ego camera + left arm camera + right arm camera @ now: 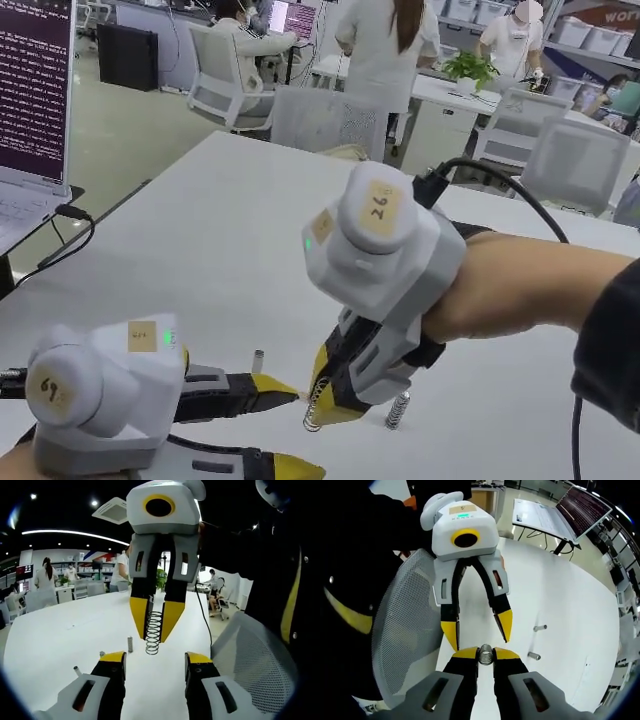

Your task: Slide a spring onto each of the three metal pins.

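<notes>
Head view looks across the white table (pixel 200 230), where the right gripper (pixel 322 395) points down, its fingers clamped on a spring (pixel 153 632) whose lower end hangs close to the tabletop. The left gripper (pixel 155 659) sits low at the near left, fingers apart and holding nothing, aimed at that spring. A bare metal pin (pixel 258 360) stands just beyond the left fingers; a coil-wrapped pin (pixel 398 409) stands beside the held spring.
</notes>
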{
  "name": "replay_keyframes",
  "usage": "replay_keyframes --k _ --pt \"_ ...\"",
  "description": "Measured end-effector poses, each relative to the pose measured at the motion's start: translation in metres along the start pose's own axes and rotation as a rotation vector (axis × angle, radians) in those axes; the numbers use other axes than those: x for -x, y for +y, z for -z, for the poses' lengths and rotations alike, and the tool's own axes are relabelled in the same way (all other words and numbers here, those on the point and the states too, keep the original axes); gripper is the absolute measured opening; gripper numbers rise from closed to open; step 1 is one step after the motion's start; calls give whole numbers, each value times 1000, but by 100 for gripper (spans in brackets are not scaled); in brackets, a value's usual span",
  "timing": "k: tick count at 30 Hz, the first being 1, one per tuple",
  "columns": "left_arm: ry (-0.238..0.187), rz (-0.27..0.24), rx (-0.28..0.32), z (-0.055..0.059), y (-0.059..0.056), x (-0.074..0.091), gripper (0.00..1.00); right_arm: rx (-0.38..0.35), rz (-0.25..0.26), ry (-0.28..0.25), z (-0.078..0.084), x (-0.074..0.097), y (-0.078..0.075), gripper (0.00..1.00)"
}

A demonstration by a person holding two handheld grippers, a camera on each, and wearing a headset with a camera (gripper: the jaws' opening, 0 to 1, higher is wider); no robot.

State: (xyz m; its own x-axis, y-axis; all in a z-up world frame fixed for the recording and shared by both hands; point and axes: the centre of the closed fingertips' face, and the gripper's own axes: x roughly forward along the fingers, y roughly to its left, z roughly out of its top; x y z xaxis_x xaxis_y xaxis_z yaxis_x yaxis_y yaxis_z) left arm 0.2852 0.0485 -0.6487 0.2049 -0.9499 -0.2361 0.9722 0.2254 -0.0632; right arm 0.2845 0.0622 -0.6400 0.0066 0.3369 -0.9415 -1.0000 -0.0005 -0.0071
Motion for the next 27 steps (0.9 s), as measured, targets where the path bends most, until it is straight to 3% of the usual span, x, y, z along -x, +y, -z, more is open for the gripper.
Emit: replay_keyframes --k 4,13,19,27 --pt "6 -5 11 3 1 1 50 -1 -3 4 1 -1 -1 8" --pt "-4 -52 50 5 8 6 79 3 0 5 0 -2 -6 8" --pt "3 -99 50 13 16 12 86 3 2 4 -2 -3 -9 8" --pt "19 -141 39 25 26 25 87 1 0 5 -4 -6 -15 8"
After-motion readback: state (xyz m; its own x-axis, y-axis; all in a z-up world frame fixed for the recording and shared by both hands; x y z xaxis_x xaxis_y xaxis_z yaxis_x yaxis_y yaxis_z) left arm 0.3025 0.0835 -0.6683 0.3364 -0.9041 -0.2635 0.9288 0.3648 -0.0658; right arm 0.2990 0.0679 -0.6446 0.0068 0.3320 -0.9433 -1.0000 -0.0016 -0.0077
